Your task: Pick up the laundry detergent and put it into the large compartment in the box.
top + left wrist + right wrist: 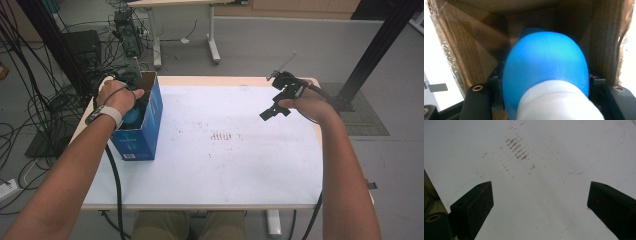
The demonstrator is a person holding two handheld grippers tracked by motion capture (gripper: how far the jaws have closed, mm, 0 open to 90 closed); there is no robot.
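At frame left, the left gripper (544,100) pinches a blue object (546,65) inside the blue box (150,130); cardboard walls (474,47) surround it. Right gripper (540,207), jaws spread, hovers over the stained table (225,150).

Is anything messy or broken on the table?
Yes, a little. The white table top has reddish-brown smudges near its middle, like rubbed-in stains. The blue box has rough, torn cardboard edges at its opening, where the left gripper holds a blue and white object. Nothing spilled.

Overhead table (210,165) view; 2 close gripper cameras
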